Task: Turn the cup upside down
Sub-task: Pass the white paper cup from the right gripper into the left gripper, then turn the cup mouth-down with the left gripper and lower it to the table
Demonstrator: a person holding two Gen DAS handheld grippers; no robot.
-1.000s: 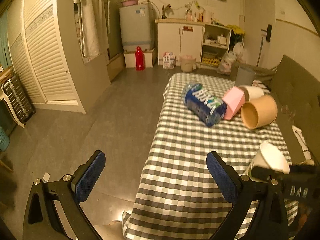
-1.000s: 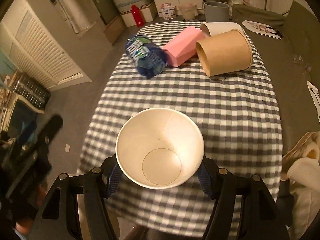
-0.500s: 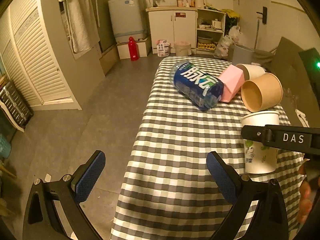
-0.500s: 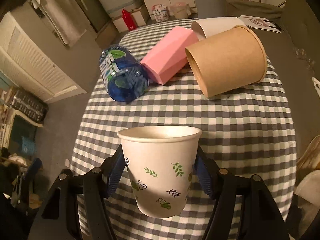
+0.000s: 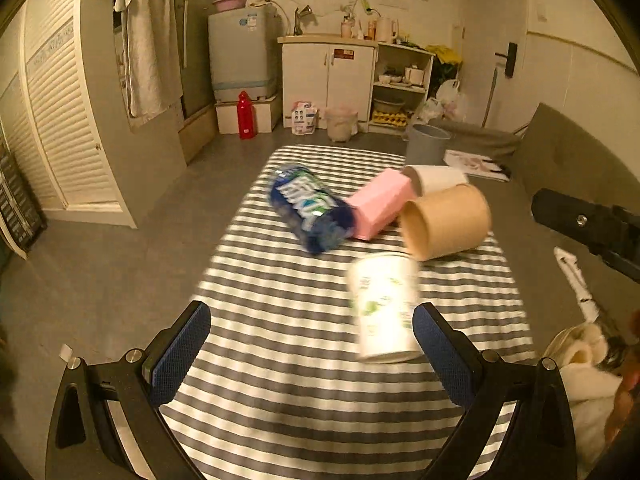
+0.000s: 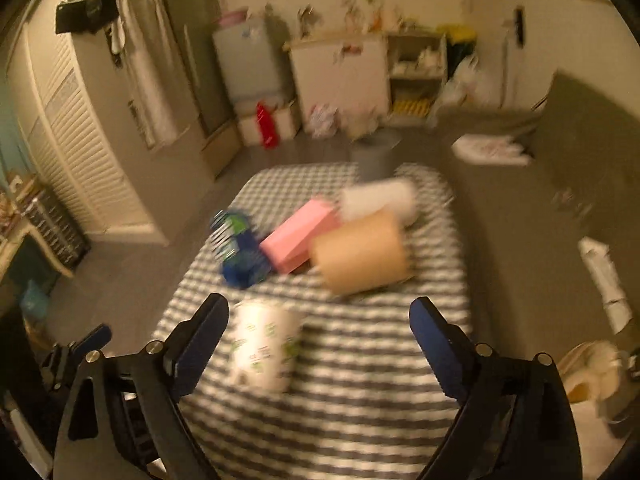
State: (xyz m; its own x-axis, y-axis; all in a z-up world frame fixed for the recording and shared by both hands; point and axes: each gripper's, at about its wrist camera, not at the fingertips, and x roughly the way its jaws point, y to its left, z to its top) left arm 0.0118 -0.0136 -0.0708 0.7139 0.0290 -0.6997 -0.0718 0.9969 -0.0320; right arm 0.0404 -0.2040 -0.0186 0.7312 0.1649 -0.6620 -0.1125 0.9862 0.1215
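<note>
A white paper cup with green leaf print (image 5: 384,308) stands on the checked tablecloth (image 5: 288,392), blurred; which end is up I cannot tell for sure. It also shows in the right wrist view (image 6: 264,346), just inside the left finger. My right gripper (image 6: 318,344) is open and apart from the cup. Its body shows at the right edge of the left wrist view (image 5: 588,224). My left gripper (image 5: 312,352) is open and empty, with the cup just inside its right finger (image 5: 440,354).
A blue bottle (image 5: 310,208), a pink box (image 5: 380,202), a brown paper tub (image 5: 444,222) and a white cup (image 5: 438,178) lie at the table's far end. A grey bin (image 5: 426,144) stands beyond. A sofa (image 5: 568,176) is on the right.
My right gripper has opened and let go of the cup, then pulled back and up. The cup now stands on the table. My left gripper has shifted toward the cup.
</note>
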